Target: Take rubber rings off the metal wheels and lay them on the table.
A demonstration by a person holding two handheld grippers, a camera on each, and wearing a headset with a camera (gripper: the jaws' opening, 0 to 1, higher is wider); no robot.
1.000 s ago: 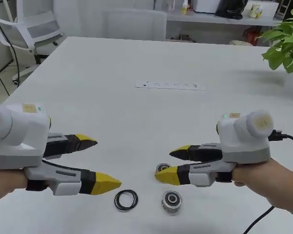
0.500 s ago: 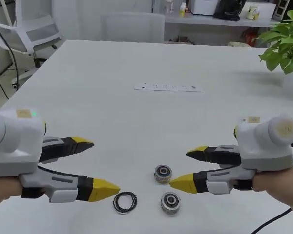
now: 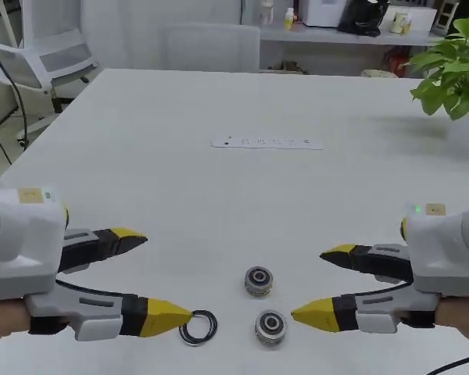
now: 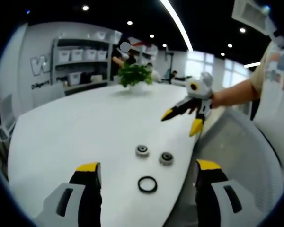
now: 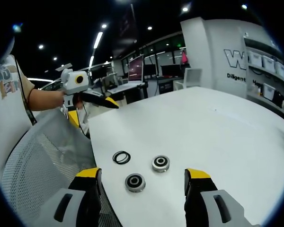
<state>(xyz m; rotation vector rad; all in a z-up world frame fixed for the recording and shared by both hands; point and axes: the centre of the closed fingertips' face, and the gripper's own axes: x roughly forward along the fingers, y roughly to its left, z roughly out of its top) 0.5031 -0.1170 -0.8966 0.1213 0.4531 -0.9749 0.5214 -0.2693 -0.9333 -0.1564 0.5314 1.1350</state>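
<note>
Two small metal wheels lie on the white table [image 3: 242, 187] near its front edge: one [image 3: 259, 280] farther in, one [image 3: 270, 326] closer to me. Black rubber rings [image 3: 199, 327] lie flat on the table left of the near wheel. The rings [image 4: 147, 184] and both wheels [image 4: 142, 151] [image 4: 166, 158] show ahead of my left gripper's jaws. My left gripper [image 3: 162, 277] is open, its lower tip just left of the rings. My right gripper [image 3: 322, 284] is open, to the right of the wheels [image 5: 161, 163] [image 5: 135, 181], holding nothing.
A white power strip [image 3: 267, 143] lies mid-table. A green plant [image 3: 449, 66] stands at the far right. Office chairs [image 3: 207, 47] stand beyond the far edge. A mesh chair back [image 5: 42, 161] sits close to the table's near edge.
The right gripper has drawn back to the right, away from the wheels, uncovering the farther wheel. The left gripper has sunk slightly towards the rings. Rings and wheels lie unmoved.
</note>
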